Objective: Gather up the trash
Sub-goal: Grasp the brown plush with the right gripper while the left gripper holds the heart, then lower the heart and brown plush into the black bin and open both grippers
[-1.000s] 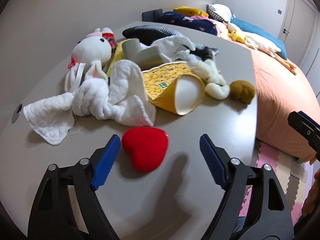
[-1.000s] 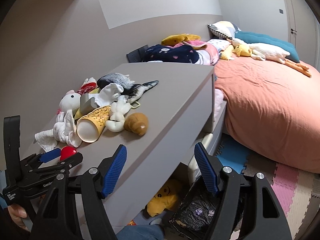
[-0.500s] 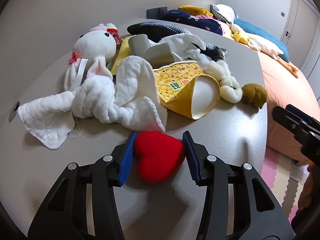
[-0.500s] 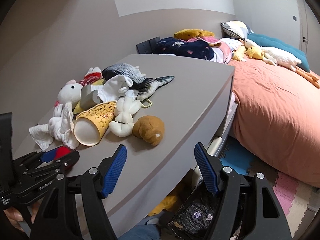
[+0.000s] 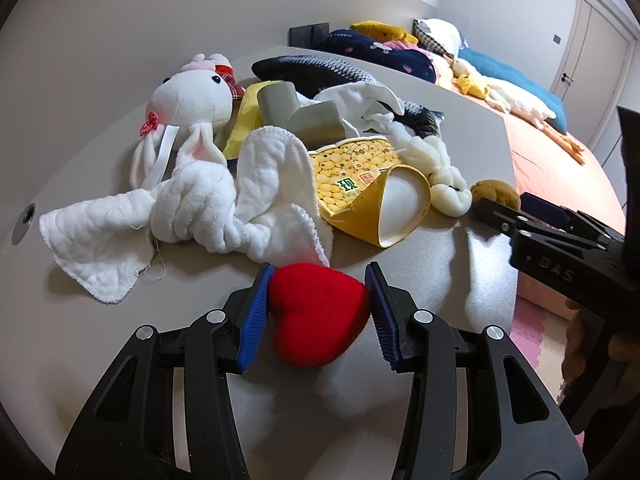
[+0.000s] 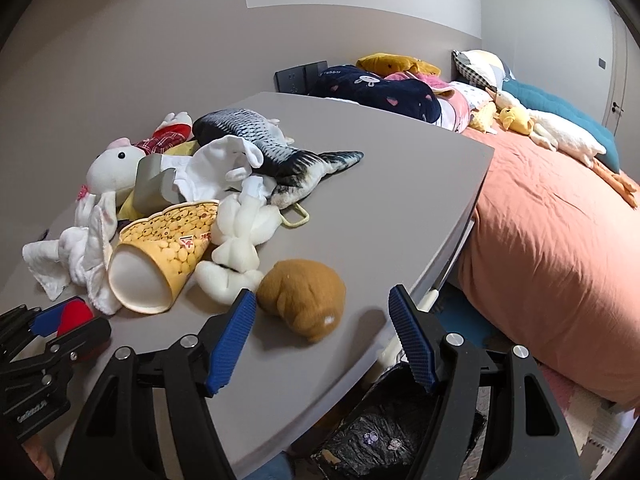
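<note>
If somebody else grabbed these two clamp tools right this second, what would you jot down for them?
Left gripper: shut on the red plush heart, which sits at the near edge of the grey table.
Right gripper: open and empty, hovering just in front of the brown plush lump.
On the table: a yellow paper cup lying on its side, a white towel, a white bunny toy, a fish plush.
A black bag shows below the table edge.
Done: heart gripped. Left: carry it off, then sort the rest of the pile.
</note>
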`<state>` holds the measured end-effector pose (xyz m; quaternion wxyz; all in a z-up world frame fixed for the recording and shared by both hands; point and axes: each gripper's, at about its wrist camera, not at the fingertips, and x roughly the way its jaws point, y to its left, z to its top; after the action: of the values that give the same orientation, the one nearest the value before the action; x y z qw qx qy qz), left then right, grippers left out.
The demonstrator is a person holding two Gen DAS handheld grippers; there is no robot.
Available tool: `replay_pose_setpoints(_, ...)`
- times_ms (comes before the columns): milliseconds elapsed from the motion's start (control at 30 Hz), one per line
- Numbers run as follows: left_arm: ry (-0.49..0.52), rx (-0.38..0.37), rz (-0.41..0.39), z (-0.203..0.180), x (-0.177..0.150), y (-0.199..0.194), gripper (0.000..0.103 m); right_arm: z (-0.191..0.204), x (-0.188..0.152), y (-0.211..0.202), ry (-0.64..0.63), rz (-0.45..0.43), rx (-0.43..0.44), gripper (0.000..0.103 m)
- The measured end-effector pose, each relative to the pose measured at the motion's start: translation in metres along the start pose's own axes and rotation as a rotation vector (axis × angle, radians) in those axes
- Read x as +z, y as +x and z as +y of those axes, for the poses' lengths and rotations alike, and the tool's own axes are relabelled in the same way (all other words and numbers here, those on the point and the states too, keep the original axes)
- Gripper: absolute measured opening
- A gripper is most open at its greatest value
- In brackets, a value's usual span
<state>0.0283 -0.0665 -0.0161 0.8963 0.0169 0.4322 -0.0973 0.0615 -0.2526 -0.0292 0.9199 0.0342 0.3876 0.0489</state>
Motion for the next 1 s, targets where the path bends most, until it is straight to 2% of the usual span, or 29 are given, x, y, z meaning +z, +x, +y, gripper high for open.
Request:
replay_pose_setpoints(200,0.004,-0.012,0.0,-0.001,0.0,0.0,0.046,0.005,0.004,0.006,-0.031,0.004,-0.015,0.06)
replay_pose_setpoints(267,0.004,-0.012,-0.002,-0.001,0.0,-0.001,0.046,0.006,0.004,0.007,-0.039,0.01,-0.021,0.048)
replay_pose_setpoints(333,0.007,-0.012,-0.003,-0.001,0.0,-0.001,0.046,0.007,0.004,0.007,-0.053,0.02,-0.026,0.044)
replay_pose_setpoints(733,0.015,-0.019,-0.021,-0.005,-0.001,-0.008,0.046,0.003,-0.005,-0.02,-0.036,-0.016,-0.046,0.043)
replay_pose_setpoints(1000,0.059,-0.035,-0.039,-0.024,-0.002,-0.019,0.046,-0.016,-0.021,-0.044,0.025,-0.015,-0.05,0.043)
